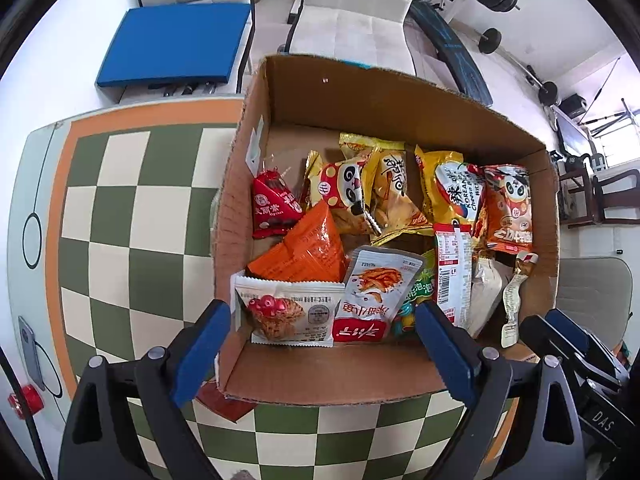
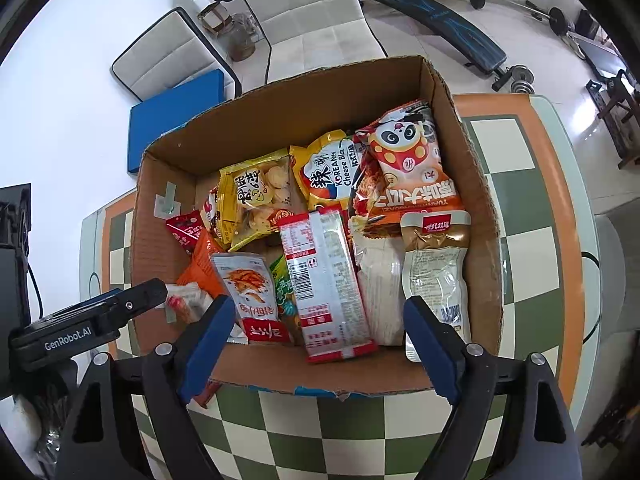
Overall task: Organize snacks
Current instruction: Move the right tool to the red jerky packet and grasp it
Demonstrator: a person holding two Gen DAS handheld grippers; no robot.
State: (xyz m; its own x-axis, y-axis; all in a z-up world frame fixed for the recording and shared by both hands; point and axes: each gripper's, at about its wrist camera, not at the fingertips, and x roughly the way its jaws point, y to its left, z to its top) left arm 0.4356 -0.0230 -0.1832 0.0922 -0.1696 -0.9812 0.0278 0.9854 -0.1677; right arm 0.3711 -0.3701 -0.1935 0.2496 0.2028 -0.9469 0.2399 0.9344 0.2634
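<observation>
Left wrist view: left hand-held gripper [image 1: 324, 344] spread wide, blue pads empty, poised over the near wall of an open brown cardboard box [image 1: 380, 92]. Box sits on a counter covered in green-and-cream checkered cloth [image 1: 120, 208]. Inside, loose snack packets: white packet with a red berry cake picture [image 1: 288, 314] against the near wall, silver-and-red fish-strip pouch [image 1: 372, 296] beside it, orange foil bag [image 1: 308, 252] behind, dark red triangular packet [image 1: 274, 206] at the left wall. Right hand-held gripper's body [image 1: 576, 344] enters at lower right.

Right wrist view: right hand-held gripper [image 2: 320, 344] likewise released, holding nothing, above the same box's near edge. Long red-and-white wrapped bar [image 2: 324, 280] lies lengthwise between the pads' line; gold-and-white pouch [image 2: 438, 268] at the right wall; panda-print orange bag [image 2: 404, 168] behind it.
</observation>
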